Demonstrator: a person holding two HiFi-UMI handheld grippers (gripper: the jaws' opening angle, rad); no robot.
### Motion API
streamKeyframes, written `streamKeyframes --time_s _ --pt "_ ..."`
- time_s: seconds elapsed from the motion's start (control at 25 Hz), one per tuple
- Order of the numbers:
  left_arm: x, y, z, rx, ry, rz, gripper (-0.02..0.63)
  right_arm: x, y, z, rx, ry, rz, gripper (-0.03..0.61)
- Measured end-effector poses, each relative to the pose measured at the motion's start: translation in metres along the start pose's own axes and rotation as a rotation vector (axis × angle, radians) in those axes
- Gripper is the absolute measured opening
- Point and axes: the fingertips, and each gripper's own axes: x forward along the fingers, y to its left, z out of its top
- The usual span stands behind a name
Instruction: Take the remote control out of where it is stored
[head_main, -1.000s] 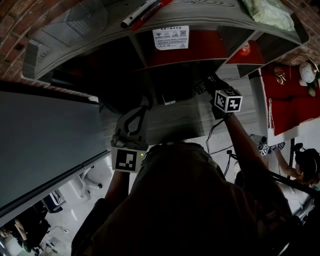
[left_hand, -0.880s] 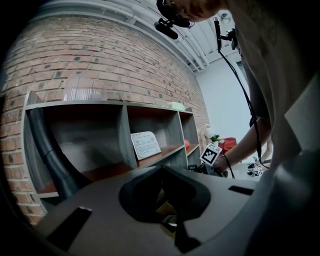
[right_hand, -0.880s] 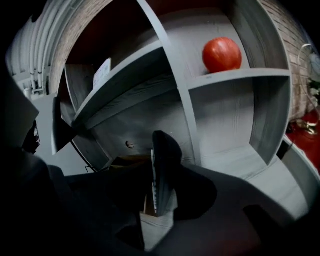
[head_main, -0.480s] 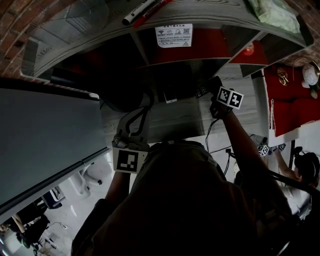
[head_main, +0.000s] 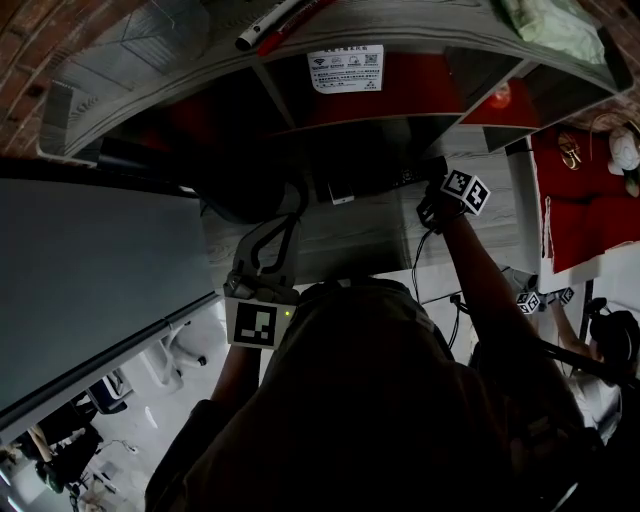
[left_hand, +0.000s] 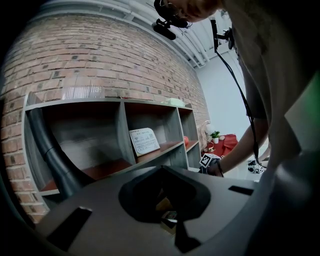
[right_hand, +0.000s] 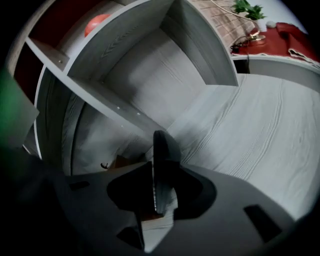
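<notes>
The remote control (head_main: 408, 179) is a dark slim bar at the mouth of the lowest shelf compartment, just above the grey wood-grain desk (head_main: 350, 240). My right gripper (head_main: 428, 190) is shut on it. In the right gripper view the remote (right_hand: 160, 160) stands edge-on between the jaws of the right gripper (right_hand: 161, 172), pointing toward the compartment's back corner. My left gripper (head_main: 290, 217) hovers over the desk's front left with its tips together and nothing in them. In the left gripper view the left gripper (left_hand: 162, 172) faces the shelf from a distance.
The grey shelf unit (head_main: 280, 100) has red-backed compartments. A white printed card (head_main: 343, 70) leans in one and an orange-red ball (head_main: 497, 97) lies in another. Two markers (head_main: 275, 22) lie on top. A grey panel (head_main: 90, 280) lies at the left and a red-covered table (head_main: 580, 200) at the right.
The right gripper with the remote has shifted a little to the right and farther from me. The left gripper has stayed in place.
</notes>
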Motion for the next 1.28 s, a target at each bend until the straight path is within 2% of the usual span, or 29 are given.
streamKeyframes --time_s 0.16,0.28,0.56,0.8,0.88,1.04,1.16,1.28 --pt "0.001 -0.002 -0.001 -0.004 0.006 0.004 0.011 0.004 -0.016 0.002 0.123 -0.012 -0.006 0.126" --pt "0.002 -0.003 -0.002 -0.003 0.011 0.005 0.011 0.006 -0.023 0.002 0.157 -0.016 -0.014 0.126" --pt "0.005 -0.005 0.000 0.000 0.012 0.004 0.011 0.008 -0.030 -0.002 0.048 0.020 -0.064 0.140" --pt "0.004 -0.008 -0.001 0.003 0.017 0.000 0.011 0.006 -0.042 -0.006 -0.038 0.057 -0.154 0.186" --pt "0.004 -0.009 0.000 0.007 0.014 0.000 0.011 0.004 -0.040 -0.010 -0.050 0.074 -0.169 0.215" --pt "0.003 -0.011 -0.001 0.006 0.020 -0.001 0.011 0.004 -0.043 -0.011 -0.108 0.079 -0.192 0.235" --pt "0.001 -0.011 -0.001 0.003 0.017 0.001 0.011 0.000 -0.052 -0.011 -0.129 0.084 -0.269 0.250" --pt "0.000 -0.012 -0.002 0.000 0.019 0.002 0.011 -0.006 -0.059 -0.018 -0.167 0.146 -0.337 0.261"
